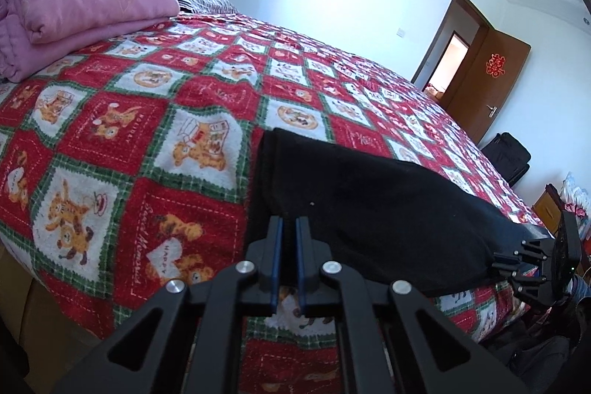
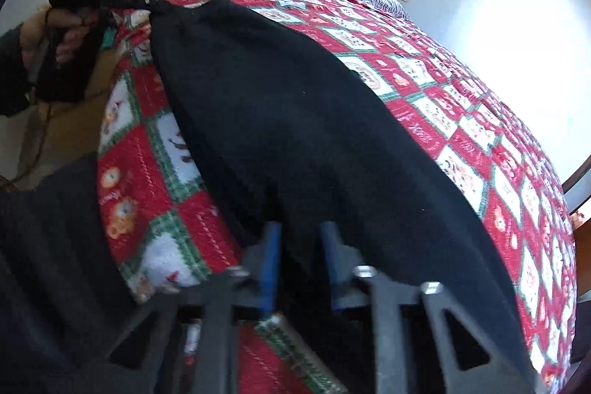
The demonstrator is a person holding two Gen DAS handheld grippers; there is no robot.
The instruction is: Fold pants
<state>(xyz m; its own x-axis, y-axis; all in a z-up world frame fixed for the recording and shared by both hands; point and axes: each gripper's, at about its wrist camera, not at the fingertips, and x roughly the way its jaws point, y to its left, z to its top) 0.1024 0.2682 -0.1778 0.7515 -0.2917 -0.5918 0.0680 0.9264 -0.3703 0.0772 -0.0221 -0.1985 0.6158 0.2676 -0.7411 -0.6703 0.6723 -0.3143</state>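
On the bed's quilt [image 1: 147, 120], whose squares read "HOLIDAY" and "HAPPY", lie black pants [image 1: 369, 209]. Left tool [image 1: 289, 228] pinches one end; right tool [image 2: 297, 239] clamps the other.

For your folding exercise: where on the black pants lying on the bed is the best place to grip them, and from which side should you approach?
Grip the black pants at the two corners of the edge nearest the bedside, coming in low from that side of the bed. The cloth lies flat, and that edge hangs free. The left gripper and right gripper already sit there.
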